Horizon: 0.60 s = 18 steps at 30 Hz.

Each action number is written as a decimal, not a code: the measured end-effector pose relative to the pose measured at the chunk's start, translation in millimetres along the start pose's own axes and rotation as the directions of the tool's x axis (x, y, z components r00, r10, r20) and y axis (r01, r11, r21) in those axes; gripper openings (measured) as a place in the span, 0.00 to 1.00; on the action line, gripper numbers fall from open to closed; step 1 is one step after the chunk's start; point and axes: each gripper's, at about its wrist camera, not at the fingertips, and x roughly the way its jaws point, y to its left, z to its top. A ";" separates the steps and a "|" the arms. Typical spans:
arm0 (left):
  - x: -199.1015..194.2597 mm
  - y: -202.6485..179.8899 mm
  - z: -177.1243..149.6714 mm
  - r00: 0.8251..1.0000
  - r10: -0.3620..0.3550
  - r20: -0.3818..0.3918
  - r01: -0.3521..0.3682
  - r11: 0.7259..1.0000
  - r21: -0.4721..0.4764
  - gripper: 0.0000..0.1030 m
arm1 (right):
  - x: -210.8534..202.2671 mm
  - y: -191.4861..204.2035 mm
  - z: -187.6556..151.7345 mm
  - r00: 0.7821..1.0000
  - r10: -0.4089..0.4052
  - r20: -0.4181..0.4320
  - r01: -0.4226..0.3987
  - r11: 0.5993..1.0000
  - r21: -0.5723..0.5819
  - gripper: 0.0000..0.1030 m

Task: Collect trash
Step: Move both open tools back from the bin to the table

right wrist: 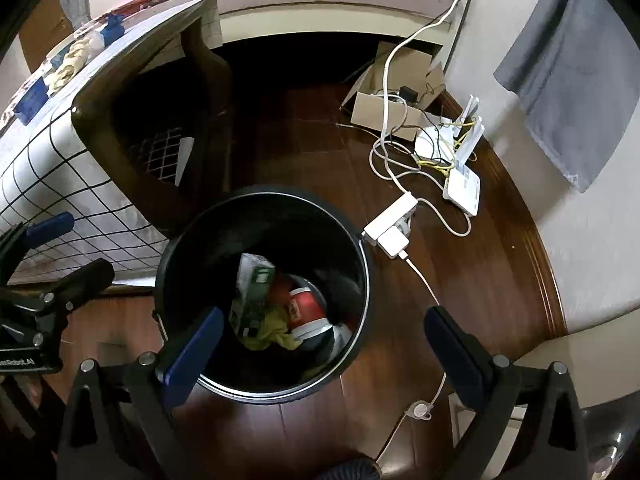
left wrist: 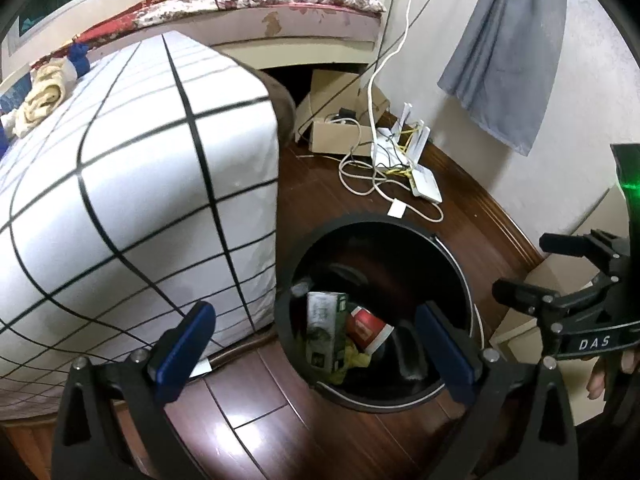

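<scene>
Left wrist view: both the left gripper (left wrist: 316,344) and right gripper (right wrist: 324,348) hang spread wide and empty over the bin (right wrist: 362,276) — carton (right wrist: 252,292) and cup (right wrist: 306,308) lie inside, likely dropped there.

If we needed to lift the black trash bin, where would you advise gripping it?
Grip the black trash bin by its thin rim wall, from above, one finger inside and one outside. Its round body looks too wide to span, and its open mouth faces up.
</scene>
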 end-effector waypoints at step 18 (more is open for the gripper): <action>-31.2 1.8 0.3 0.998 0.032 0.062 -0.032 0.999 -0.002 0.98 | -33.1 18.5 1.4 0.998 0.009 0.070 -0.006 0.999 -0.045 0.99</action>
